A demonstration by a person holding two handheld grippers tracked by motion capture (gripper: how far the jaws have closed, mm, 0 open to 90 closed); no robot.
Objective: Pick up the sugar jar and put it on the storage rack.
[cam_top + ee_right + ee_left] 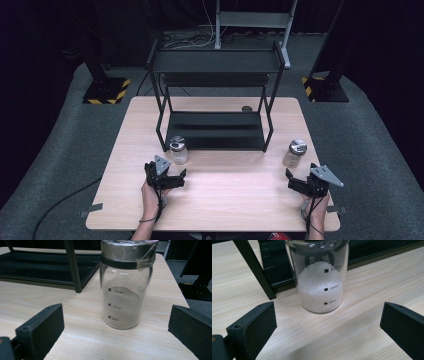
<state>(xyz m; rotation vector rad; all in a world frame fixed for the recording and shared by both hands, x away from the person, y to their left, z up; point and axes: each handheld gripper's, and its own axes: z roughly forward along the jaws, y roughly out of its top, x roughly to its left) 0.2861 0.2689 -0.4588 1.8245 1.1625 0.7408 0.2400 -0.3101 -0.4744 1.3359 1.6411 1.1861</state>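
A glass jar of white granules (178, 150) (320, 280) stands on the table by the front left leg of the black rack. My left gripper (165, 175) (328, 325) is open just in front of it, jaws wide apart and empty. A second glass jar (295, 153) (125, 287), with a metal lid and beige powder inside, stands near the table's right side. My right gripper (300, 184) (116, 327) is open a little in front of that jar, also empty. Both jars carry 50, 100 and 150 ml marks.
A black two-tier rack (215, 100) stands at the middle back of the wooden table (225, 210). A small dark round object (246, 108) lies behind the rack. Stands with yellow-black bases (106, 92) sit on the floor beyond the table.
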